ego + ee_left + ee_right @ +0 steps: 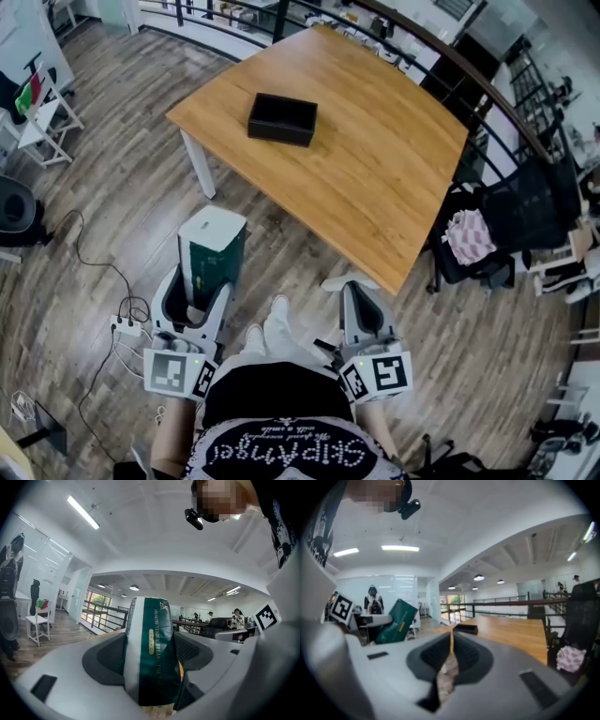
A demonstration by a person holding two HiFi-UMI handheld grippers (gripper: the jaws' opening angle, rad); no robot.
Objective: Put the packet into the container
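My left gripper [202, 286] is shut on a green and white packet [211, 253], held upright well short of the table. In the left gripper view the packet [152, 653] fills the space between both jaws. My right gripper [361, 291] is shut with nothing in it; its jaws meet in the right gripper view [451, 656], where the packet [396, 620] shows at the left. The container, a black open box [281, 118], sits on the wooden table [375, 169] towards its far left corner, also seen as the container [466, 629] in the right gripper view.
I stand on a wood floor off the table's near side. A power strip with cables [127, 326] lies on the floor at left. A black chair with a pink cloth [469, 236] stands right of the table. A railing [441, 56] runs behind the table.
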